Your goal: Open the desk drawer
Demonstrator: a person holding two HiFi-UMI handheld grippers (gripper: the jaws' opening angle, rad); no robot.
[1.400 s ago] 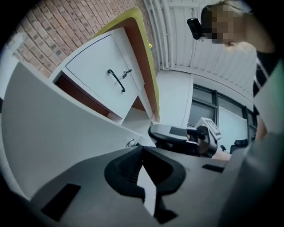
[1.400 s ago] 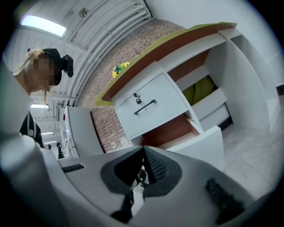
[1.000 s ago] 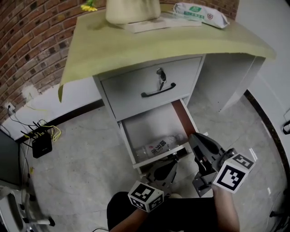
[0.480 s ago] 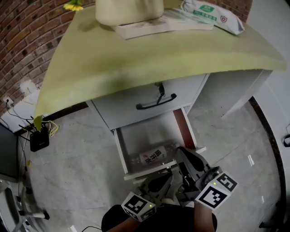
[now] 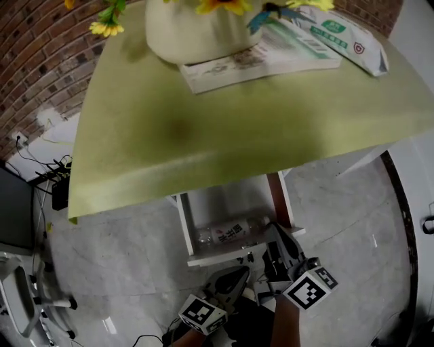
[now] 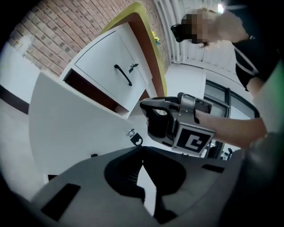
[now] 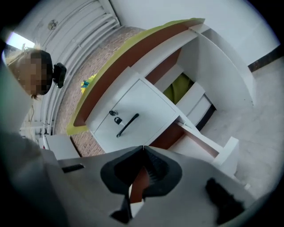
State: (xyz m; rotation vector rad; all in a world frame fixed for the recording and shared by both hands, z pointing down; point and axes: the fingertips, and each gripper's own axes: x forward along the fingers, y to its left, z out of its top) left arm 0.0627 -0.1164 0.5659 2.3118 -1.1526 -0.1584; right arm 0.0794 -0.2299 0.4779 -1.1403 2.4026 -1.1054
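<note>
Head view swings in over the counter (image 5: pixel 203 135). Its top now fills most of the frame and hides the upper drawer front (image 6: pixel 104 62), in plain sight a second ago. Vase (image 5: pixel 196 34) sits lower in frame, and yellow flowers (image 5: pixel 220 5) now show above it. Less of the open drawer (image 5: pixel 234 252) shows past the counter edge. My right gripper (image 5: pixel 271 229) moves down-frame and left, marker cube (image 5: pixel 310 288) rolled. My left gripper (image 5: pixel 239 272) slides toward the bottom edge.

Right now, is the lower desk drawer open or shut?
Open. The drawer sticks out past the desk top, and a bottle lies inside it.
</note>
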